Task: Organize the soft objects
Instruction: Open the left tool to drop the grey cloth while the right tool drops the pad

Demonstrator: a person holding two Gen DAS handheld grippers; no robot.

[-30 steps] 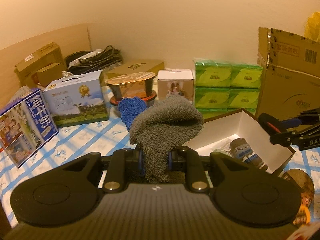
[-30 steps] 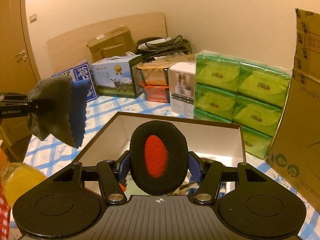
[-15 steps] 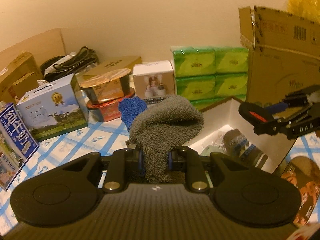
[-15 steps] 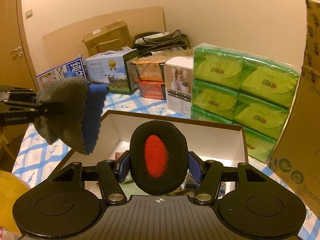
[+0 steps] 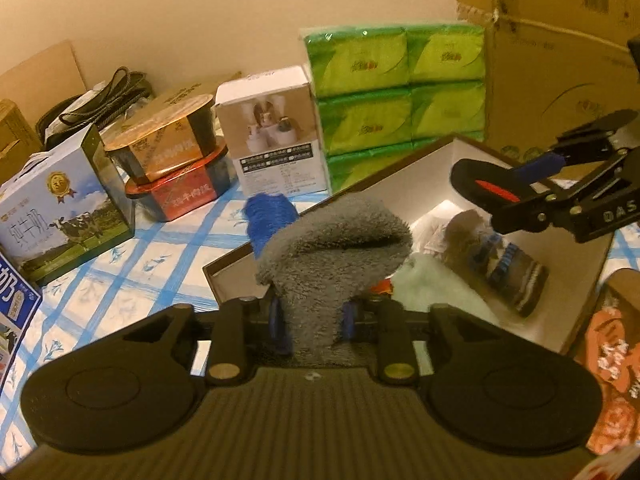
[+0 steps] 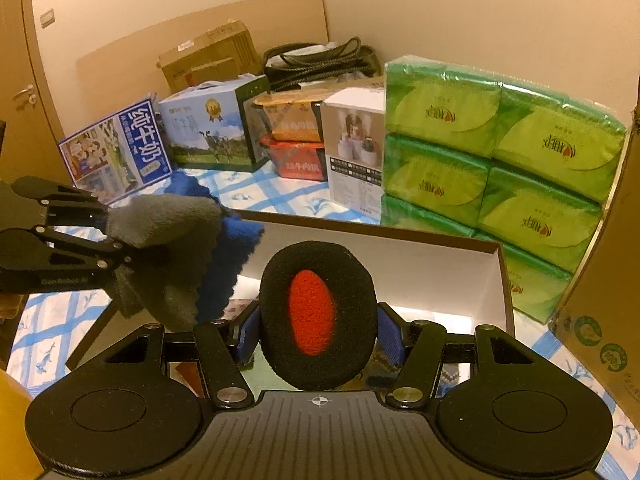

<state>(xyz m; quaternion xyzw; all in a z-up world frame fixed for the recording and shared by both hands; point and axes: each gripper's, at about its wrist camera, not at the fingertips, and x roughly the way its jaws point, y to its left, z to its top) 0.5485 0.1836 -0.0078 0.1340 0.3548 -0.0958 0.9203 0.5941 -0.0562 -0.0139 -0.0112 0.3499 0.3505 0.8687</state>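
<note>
Grey fleece cloth [image 5: 332, 256] between the loosening left tool [image 5: 312, 316], above the open box [image 6: 420, 256].
Box lies directly below-ahead; right tool [image 6: 316, 340] clenches the black-and-red ear pad [image 6: 316, 316] alongside.

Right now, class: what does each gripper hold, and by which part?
Left gripper: grey fluffy sock by its lower end, jaws just opening. Right gripper: black-and-red ear pad by its side edges.

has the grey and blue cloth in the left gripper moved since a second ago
Yes. In the right wrist view the grey and blue cloth has come rightward over the open box's near-left rim; the left gripper's jaws have just been opening.
</note>
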